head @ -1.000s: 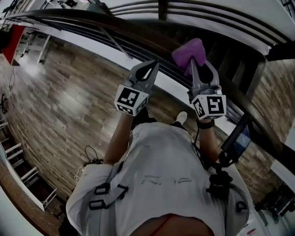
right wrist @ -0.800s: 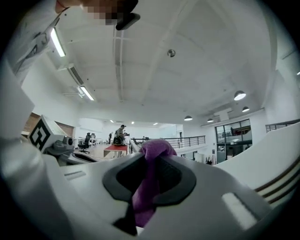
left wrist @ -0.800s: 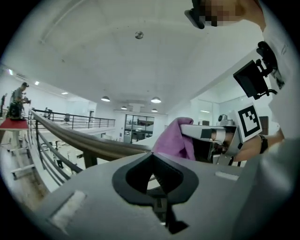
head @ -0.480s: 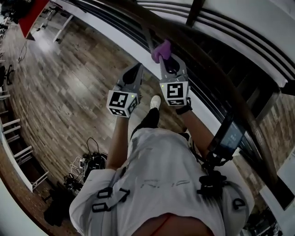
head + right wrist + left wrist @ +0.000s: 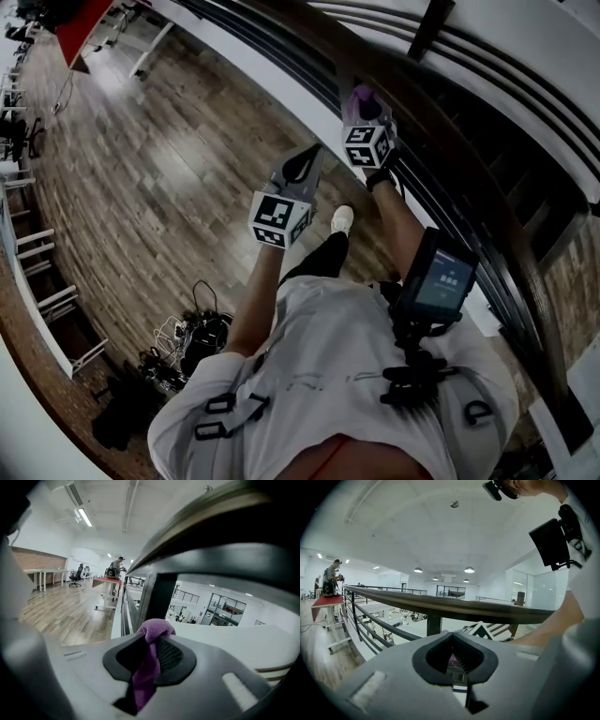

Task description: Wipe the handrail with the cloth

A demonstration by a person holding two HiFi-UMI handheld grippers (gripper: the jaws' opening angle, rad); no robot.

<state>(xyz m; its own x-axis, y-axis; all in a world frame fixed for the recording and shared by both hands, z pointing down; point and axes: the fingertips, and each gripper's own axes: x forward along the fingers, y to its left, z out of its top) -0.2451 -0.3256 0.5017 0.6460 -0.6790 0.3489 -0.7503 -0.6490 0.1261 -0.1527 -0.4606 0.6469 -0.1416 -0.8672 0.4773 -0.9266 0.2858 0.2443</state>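
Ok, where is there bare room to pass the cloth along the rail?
The handrail top is bare ahead of the cloth in the right tool, toward the red table. Tight: the post just beyond the cloth, under the rail. The left tool hangs clear, floor side.

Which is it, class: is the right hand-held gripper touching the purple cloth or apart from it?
Touching. The right gripper view shows the purple cloth pinched between the closed jaws of the right hand-held gripper, with a tuft bulging out above them.
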